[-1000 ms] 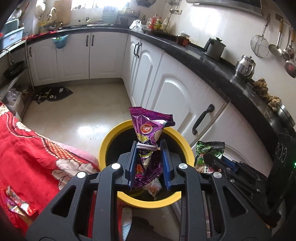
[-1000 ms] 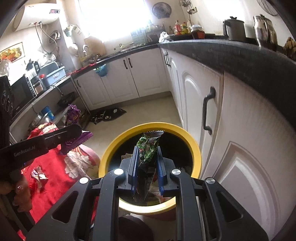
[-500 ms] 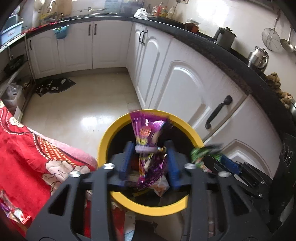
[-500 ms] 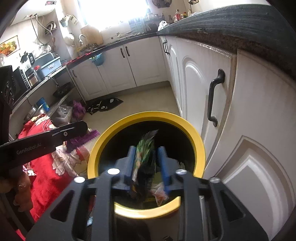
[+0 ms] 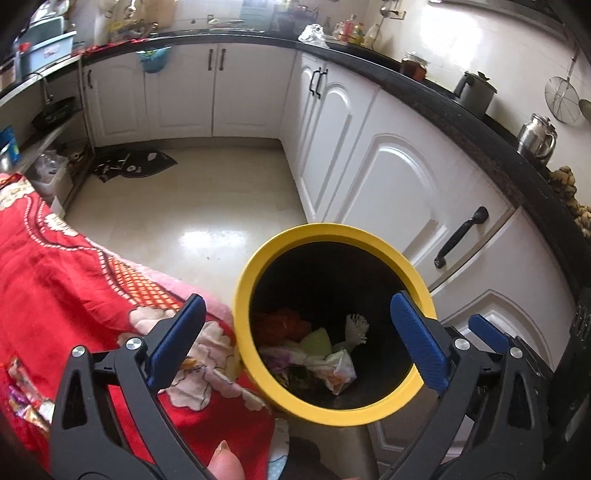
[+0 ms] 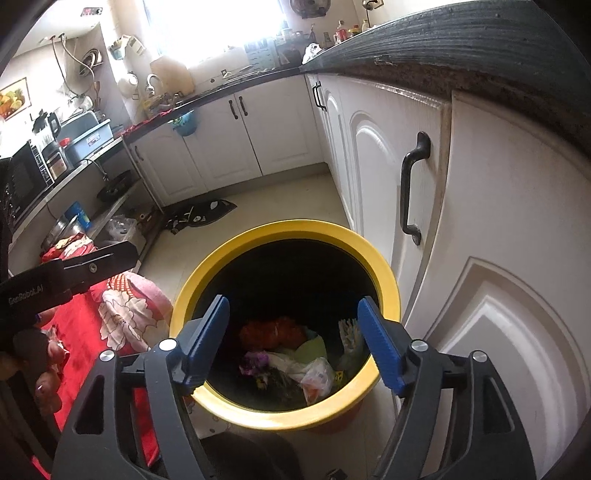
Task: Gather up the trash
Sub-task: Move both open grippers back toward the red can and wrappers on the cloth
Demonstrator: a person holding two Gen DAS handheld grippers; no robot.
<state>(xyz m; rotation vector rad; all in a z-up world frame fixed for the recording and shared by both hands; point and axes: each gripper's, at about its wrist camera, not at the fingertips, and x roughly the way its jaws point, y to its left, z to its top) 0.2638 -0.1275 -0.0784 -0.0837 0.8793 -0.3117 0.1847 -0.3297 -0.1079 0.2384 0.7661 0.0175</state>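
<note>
White kitchen cabinets (image 5: 384, 173) under black countertop (image 5: 480, 125), pale glossy floor (image 5: 192, 210), bright window (image 6: 210, 22)

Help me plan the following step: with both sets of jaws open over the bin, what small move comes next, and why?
Probably swing the left gripper toward the wrappers on the red cloth. Both grippers' jaws stand open and hold nothing, the right gripper too, trash already lies inside the bin, and those wrappers sit nearest the left side.

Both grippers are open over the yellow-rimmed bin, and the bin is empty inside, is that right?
Not quite: the yellow-rimmed bin holds trash, as the right wrist view shows. The left gripper and right gripper are indeed open over it.
</note>
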